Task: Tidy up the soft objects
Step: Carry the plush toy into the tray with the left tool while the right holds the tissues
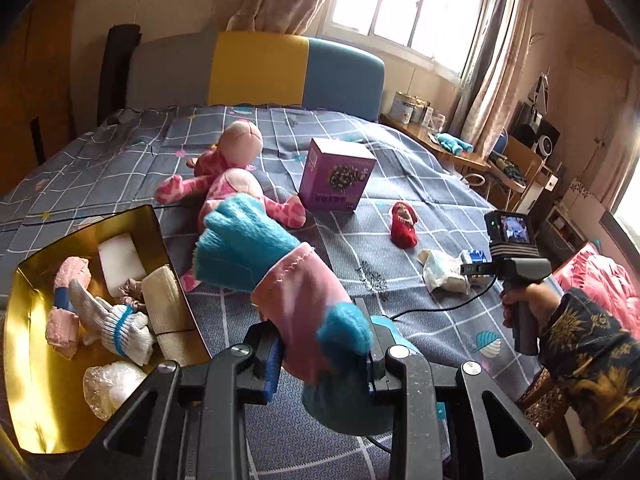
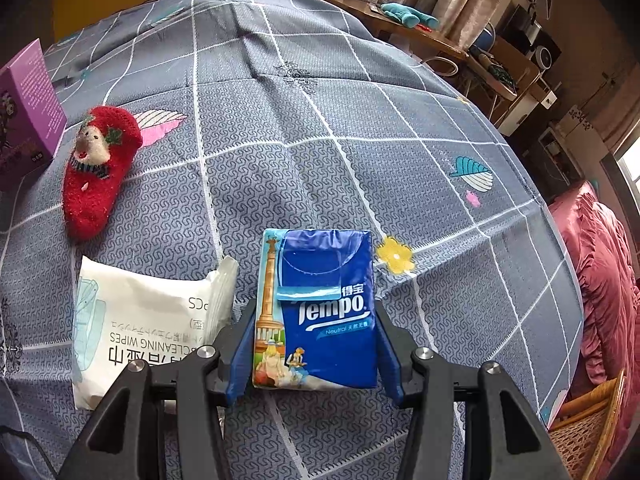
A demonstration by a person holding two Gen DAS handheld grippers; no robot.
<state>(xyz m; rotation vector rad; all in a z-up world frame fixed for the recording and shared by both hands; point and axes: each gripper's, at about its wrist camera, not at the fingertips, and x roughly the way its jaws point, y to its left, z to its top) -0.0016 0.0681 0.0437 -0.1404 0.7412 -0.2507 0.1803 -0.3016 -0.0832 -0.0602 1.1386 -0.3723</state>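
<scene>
While glove (image 1: 280,280) hangs, bedspread (image 2: 320,120) beyond.

A home bedroom: a bed (image 1: 400,168) with padded headboard (image 1: 296,72) fills mid-frame, curtained window (image 1: 408,0) upper right.

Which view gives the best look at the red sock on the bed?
The right wrist view: the red sock lies close and large, left of the tissue pack, with its little face and holly trim clear. In the left wrist view the sock is small and far off, beyond the blue and pink glove, with few details.
</scene>
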